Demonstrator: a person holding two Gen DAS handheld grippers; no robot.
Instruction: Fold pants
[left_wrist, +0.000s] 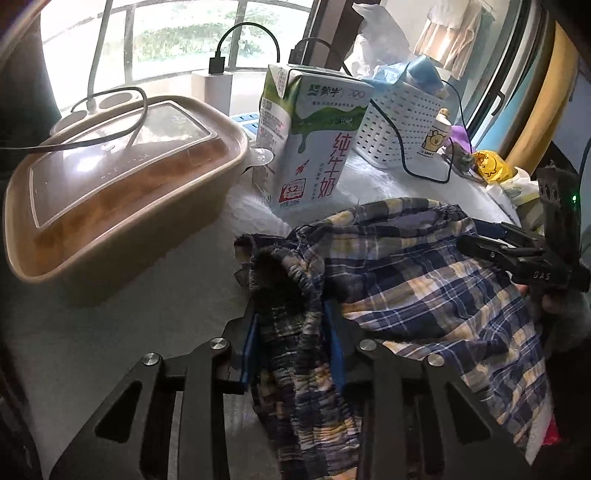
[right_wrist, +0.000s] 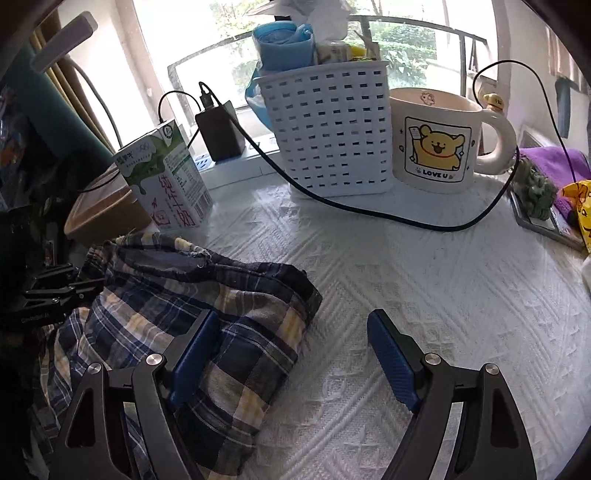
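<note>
The plaid pants (left_wrist: 424, 277) lie crumpled on a white textured cloth, blue, navy and yellow checks. In the left wrist view my left gripper (left_wrist: 293, 343) has a bunched fold of the waistband between its blue pads, which press on the fabric from both sides. The right gripper (left_wrist: 476, 232) comes in from the right edge over the pants. In the right wrist view the pants (right_wrist: 166, 295) fill the lower left. My right gripper (right_wrist: 295, 354) stands open: its left pad is over the pants' right edge, its right pad over bare cloth. The left gripper (right_wrist: 79, 280) shows at the far left.
A tan lidded container (left_wrist: 110, 206) and a milk carton (left_wrist: 310, 140) stand just behind the pants. Farther back are a white slotted basket (right_wrist: 325, 129), a bear mug (right_wrist: 436, 136) and a black cable (right_wrist: 369, 212) across the tablecloth (right_wrist: 424, 295). Small items crowd the right edge.
</note>
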